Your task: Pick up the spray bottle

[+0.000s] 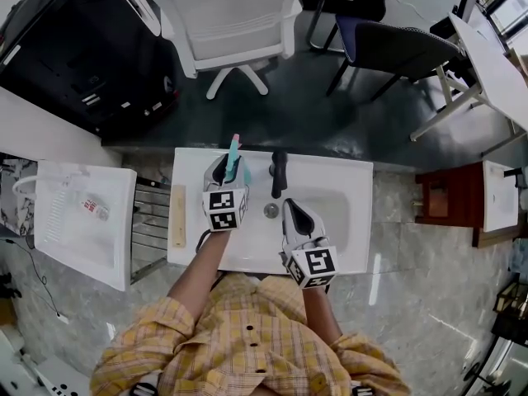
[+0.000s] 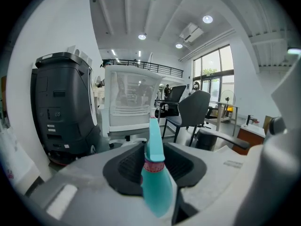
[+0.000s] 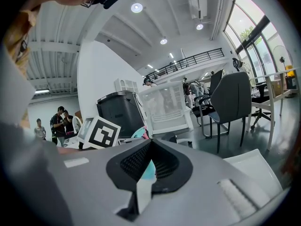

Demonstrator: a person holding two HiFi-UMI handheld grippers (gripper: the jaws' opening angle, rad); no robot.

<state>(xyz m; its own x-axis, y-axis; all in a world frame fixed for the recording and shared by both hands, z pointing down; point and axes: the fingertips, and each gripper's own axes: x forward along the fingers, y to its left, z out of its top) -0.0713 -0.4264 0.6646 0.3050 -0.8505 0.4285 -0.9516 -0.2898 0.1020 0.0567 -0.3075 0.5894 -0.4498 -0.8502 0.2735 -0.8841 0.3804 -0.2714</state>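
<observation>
The teal spray bottle (image 1: 233, 157) with a pink-tipped nozzle stands upright at the back of the white sink (image 1: 351, 190). My left gripper (image 1: 230, 170) holds it, with a jaw on each side of its body. In the left gripper view the bottle (image 2: 155, 178) fills the gap between the black pads (image 2: 124, 166), and its neck and nozzle rise above them. My right gripper (image 1: 294, 209) hovers over the basin near the drain (image 1: 271, 210), its jaws together and empty. In the right gripper view a sliver of the bottle (image 3: 139, 133) shows beyond the closed right gripper (image 3: 150, 146).
A black faucet (image 1: 279, 174) stands just right of the bottle. A wooden strip (image 1: 177, 215) lies on the sink's left rim. A second white basin (image 1: 82, 221) sits further left. A white chair (image 1: 231, 15), dark chair (image 1: 396, 48) and black machine (image 1: 74, 48) stand beyond the sink.
</observation>
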